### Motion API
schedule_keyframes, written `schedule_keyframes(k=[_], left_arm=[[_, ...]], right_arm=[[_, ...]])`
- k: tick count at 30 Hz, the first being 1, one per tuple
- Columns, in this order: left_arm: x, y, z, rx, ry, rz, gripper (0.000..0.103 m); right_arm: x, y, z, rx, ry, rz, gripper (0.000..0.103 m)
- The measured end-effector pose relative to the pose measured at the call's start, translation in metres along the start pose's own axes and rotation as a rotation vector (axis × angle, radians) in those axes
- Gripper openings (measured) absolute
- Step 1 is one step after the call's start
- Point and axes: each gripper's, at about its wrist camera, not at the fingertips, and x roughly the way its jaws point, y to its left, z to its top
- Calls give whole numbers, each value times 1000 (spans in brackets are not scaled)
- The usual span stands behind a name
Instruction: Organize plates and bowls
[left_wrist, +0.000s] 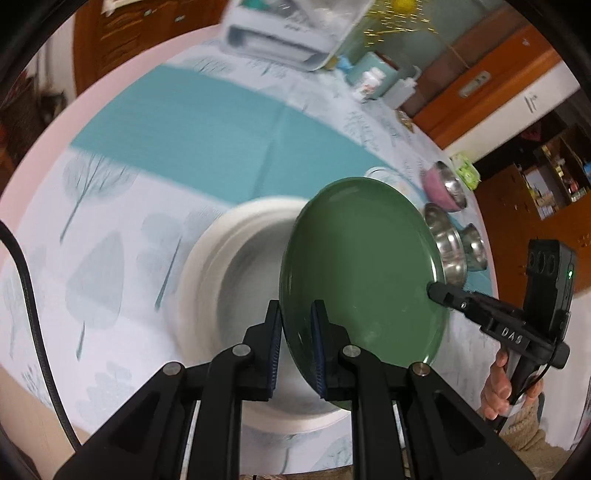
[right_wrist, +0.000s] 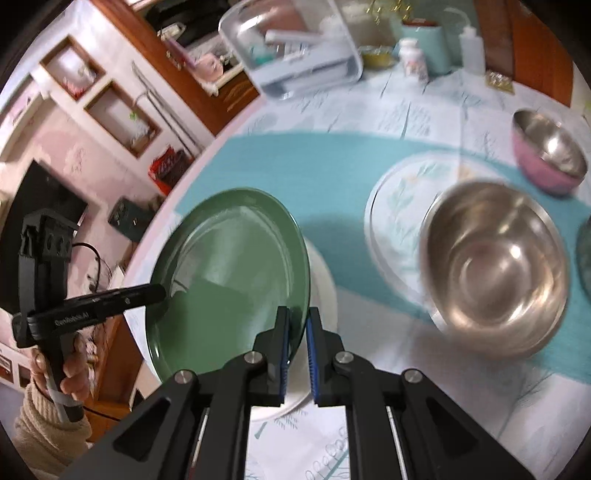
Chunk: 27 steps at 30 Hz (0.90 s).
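Holding the green plate (left_wrist: 364, 266) by two opposite parts of its rim, both tools share its weight: the left tool (left_wrist: 297, 325) is clamped on the near edge in the left wrist view, and the right tool (right_wrist: 297, 328) is clamped on the edge nearest its own camera, with a blue pad on either face of the plate. That two-sided hold seems chosen to keep a wide, slick dish from swinging or slipping, since one pinch at the rim would let it pivot. It hangs tilted in the air, clear of the surface (left_wrist: 110, 206), and directly over the white plate (left_wrist: 229, 258), which lies flat on the leaf-patterned cloth; I judge the aim is to lower green onto white and so start a stack of plates. The bowls are kept to the right: a large steel bowl (right_wrist: 495, 269) sits on or partly over a clear glass plate (right_wrist: 399, 206), and a pink bowl (right_wrist: 550, 155) with a steel lining stands farther back, apart from it. From the left wrist another small steel bowl (left_wrist: 474, 245) shows just beside the large one. A clear plastic box (right_wrist: 295, 48) and some bottles stand at the far edge, well away from the work. Levelling the dish before release looks like the next need, or its low edge will strike first and skid
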Motion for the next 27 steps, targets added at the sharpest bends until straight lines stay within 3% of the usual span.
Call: schedule_keyframes(k=[8, 27], left_arm=[[8, 29, -26, -79, -14, 0, 12], [11, 14, -24, 6, -25, 133, 13]], right_arm=[[27, 6, -12, 4, 62, 8, 9], [40, 22, -9, -98, 64, -133, 11]])
